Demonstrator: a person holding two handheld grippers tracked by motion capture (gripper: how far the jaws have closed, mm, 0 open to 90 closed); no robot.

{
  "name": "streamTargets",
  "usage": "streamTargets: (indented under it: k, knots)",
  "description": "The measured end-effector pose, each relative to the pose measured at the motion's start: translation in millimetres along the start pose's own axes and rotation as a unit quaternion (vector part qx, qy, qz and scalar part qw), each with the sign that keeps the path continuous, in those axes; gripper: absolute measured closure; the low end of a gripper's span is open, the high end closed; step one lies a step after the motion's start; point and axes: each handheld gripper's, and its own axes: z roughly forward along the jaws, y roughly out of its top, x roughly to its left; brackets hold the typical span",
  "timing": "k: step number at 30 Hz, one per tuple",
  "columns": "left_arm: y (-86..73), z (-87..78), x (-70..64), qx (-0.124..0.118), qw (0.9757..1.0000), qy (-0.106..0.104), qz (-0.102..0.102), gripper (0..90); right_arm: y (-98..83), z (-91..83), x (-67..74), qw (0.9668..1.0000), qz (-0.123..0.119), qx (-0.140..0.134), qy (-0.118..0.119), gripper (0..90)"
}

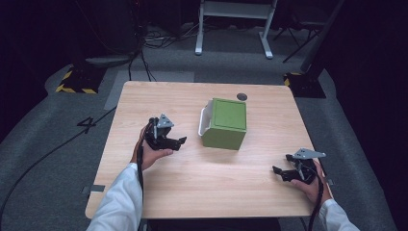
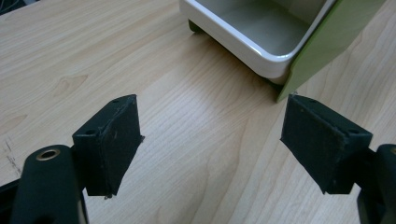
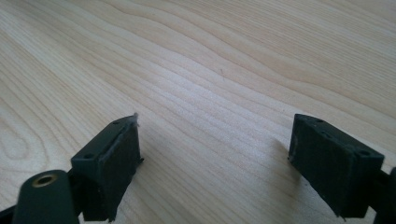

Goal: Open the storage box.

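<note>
Green box (image 1: 225, 123) lay mid-counter (image 1: 159, 96) toward far edge; left hand-held gripper (image 1: 181, 142) wide beside it, right hand-held gripper (image 1: 276, 170) wide near right edge, both empty.

Readable markings, one item:

1. Numeral "4" (image 1: 89, 124), dark, marked on the grey floor (image 1: 57, 144) at middle left of the high view, just off the left edge of the surface (image 1: 159, 96).

No lettering, label or brand can be read on anything else in the three views.
</note>
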Motion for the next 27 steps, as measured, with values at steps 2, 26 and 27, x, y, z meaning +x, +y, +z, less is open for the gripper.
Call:
streamTargets:
  k: [2,26,27]
  knots:
    - [2.2,1.3,1.1,-0.004,1.0,-0.002,-0.005,20.0,0.0,0.0,0.0,1.0,0.0,0.0,0.0,16.6]
    - [38.3,15.9,-2.8,-0.04,0.9991,-0.012,0.011,23.4,-0.1,-0.1,0.1,1.0,0.0,0.0,-0.001,16.6]
    - [40.0,17.3,-2.8,-0.039,0.9991,-0.012,0.009,23.4,-0.1,-0.1,0.1,1.0,0.0,0.0,-0.001,16.6]
